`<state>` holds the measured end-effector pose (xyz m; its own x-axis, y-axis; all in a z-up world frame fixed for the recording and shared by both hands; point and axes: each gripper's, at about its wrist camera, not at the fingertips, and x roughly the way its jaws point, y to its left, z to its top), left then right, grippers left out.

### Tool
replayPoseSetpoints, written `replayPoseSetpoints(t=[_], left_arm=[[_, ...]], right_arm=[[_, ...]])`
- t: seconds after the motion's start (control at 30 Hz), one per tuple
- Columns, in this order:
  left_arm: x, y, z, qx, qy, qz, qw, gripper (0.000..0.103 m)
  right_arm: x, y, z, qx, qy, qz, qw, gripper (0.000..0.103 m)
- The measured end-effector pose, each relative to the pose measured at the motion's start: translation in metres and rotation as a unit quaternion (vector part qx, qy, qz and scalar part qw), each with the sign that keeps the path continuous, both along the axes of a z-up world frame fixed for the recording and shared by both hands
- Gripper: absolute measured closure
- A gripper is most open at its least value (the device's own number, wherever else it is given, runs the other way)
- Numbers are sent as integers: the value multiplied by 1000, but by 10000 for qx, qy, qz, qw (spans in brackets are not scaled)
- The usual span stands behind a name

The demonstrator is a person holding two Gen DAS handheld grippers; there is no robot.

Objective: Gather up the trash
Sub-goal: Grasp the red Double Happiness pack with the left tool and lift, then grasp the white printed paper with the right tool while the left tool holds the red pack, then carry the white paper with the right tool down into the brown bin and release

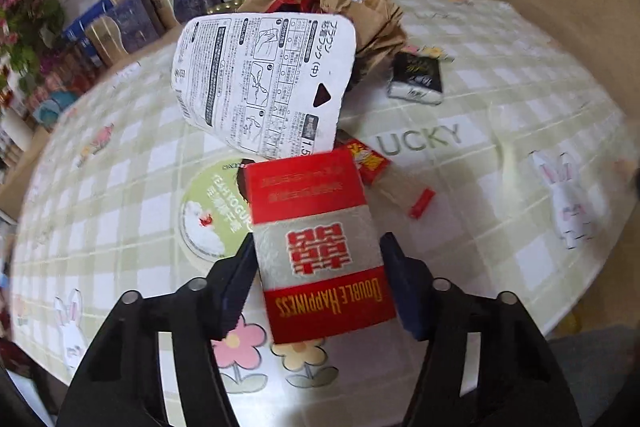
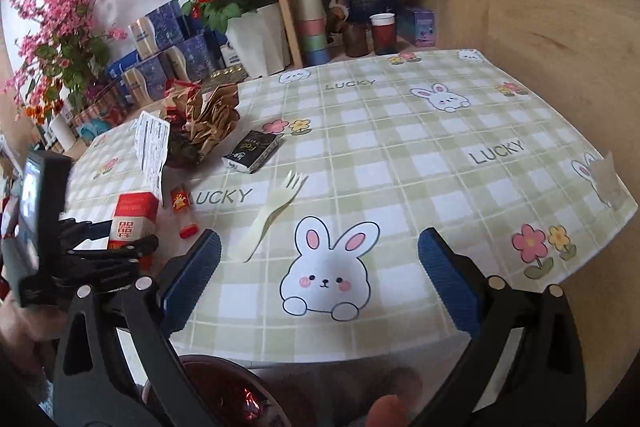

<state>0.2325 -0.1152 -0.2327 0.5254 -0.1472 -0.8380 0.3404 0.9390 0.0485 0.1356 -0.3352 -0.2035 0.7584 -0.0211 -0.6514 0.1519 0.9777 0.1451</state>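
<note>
Red-and-silver cigarette box (image 1: pixel 320 247), light and easy to crush, sits on the table's 9 o'clock side between the left gripper's (image 1: pixel 320 281) pads, pinched at its long sides, while the right gripper (image 2: pixel 320 279) hangs open.

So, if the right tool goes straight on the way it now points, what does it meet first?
Probably the bare checked tablecloth, near the printed rabbit. The right tool is open and empty, and nothing lies between its fingers. The pale spork lies left of that line, though depth is uncertain.
</note>
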Motion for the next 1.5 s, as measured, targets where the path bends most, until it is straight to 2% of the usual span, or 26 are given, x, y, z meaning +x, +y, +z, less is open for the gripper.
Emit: replayPoseSetpoints(t=[0.07,0.2,0.37,0.43,0.6,0.7,0.9,1.03,1.1,1.17,1.23,1.37,1.5], left_arm=[[-1,9,7,-273,73,-40,9996,45],[-8,37,35,-754,-88,-133,9970,46],[-11,84,63,-1365,-256,291,9899,46],[-9,98,70,-1419,-294,445,9884,46],[-19,129,73,-1606,-295,718,9840,46],[-20,144,68,-1595,-256,843,9833,46],[-23,169,59,-1688,-159,1086,9795,46],[-25,177,51,-1681,-84,1123,9793,46],[-25,181,49,-1710,-31,1131,9788,46],[-25,184,52,-1699,-39,1151,9787,46],[-26,188,58,-1733,-148,1199,9774,46],[-32,197,63,-1832,-227,1346,9735,46],[-43,201,67,-1821,-267,1360,9735,46]], right_arm=[[10,4,1,-8,0,72,10000,6],[32,19,8,-2,-96,315,9995,6],[76,57,15,-112,-113,878,9960,9],[93,74,15,-204,-97,1111,9935,17],[131,124,5,-598,44,1591,9854,25],[152,139,-5,-304,282,1644,9855,33],[183,139,-27,619,795,1117,9886,41],[189,154,-29,861,919,1298,9835,57],[186,160,-24,978,876,1450,9807,64],[184,169,-17,1041,892,1578,9779,87],[181,175,-7,1190,776,1729,9746,94],[175,186,24,1146,291,1870,9752,97],[165,183,52,1279,-149,1834,9746,97]])
